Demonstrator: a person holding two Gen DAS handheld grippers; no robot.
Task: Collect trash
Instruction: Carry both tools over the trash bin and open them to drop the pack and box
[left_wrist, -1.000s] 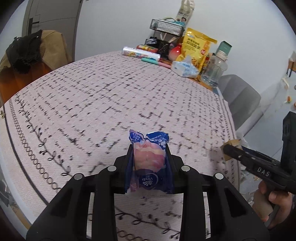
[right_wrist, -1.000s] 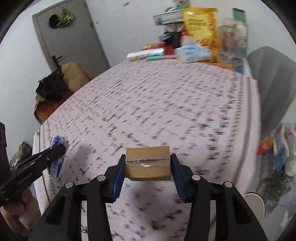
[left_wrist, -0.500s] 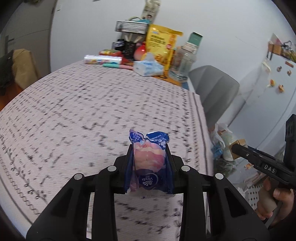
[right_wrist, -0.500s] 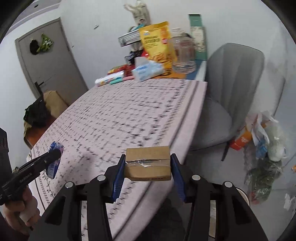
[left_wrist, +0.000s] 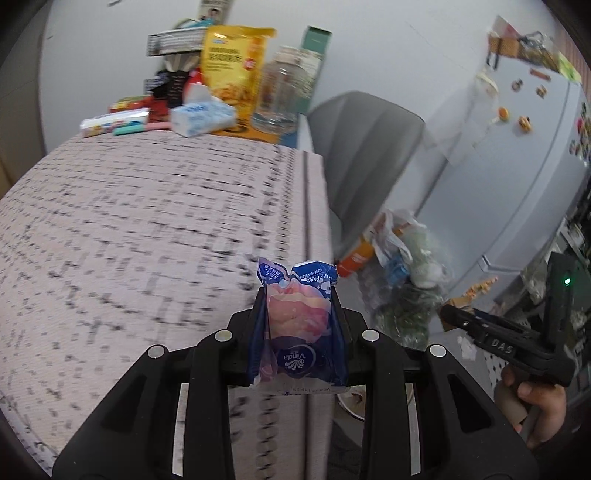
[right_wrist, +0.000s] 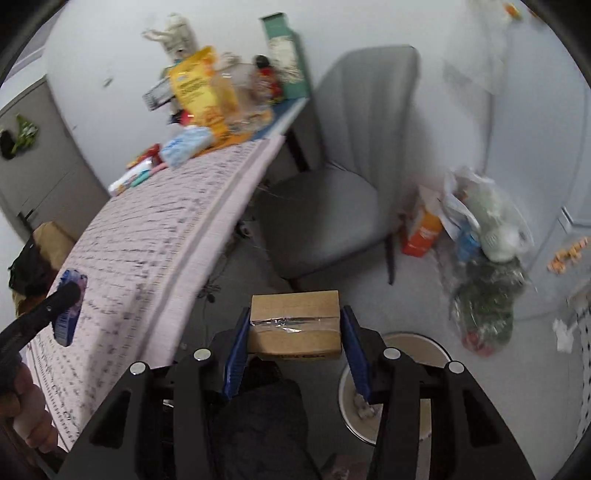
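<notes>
While the left wrist view looks along the left tongs (left_wrist: 299, 328), their two black arms are closed on a crumpled blue tissue packet (left_wrist: 300, 334), which stands upright between them. The packet hangs over the right edge of the tabletop (left_wrist: 147, 229), which wears a pink patterned cloth. Beyond that edge stands a grey chair (left_wrist: 365, 155), and past the chair a clear plastic bag of rubbish (left_wrist: 402, 273) slumps on the floor against a white fridge (left_wrist: 517, 155). Right of the packet, the right tongs (left_wrist: 448, 314) appear from the side, a brown corner showing at their tip. Below the packet, a sliver of a pale round bin (left_wrist: 351, 400) peeps between the arms. Much of this view is blurred.

In the right wrist view, the right tongs (right_wrist: 293, 334) are closed on a small cardboard box (right_wrist: 294, 325) sealed with clear tape, gripped by its two short ends. The box hangs over the floor, off the tabletop's edge, with the pale round bin (right_wrist: 413, 341) just to its lower right and partly hidden by the right arm. The left tongs (right_wrist: 68, 295) show at the far left with the blue packet.

As a judgement, the main risk is a miss: the box does not appear to sit squarely over the bin mouth, so opening now might drop it on the rim or the floor. The packet is thin and slippery-looking, and may slide out on the way. Two tongs crowding one small bin could also collide.
</notes>
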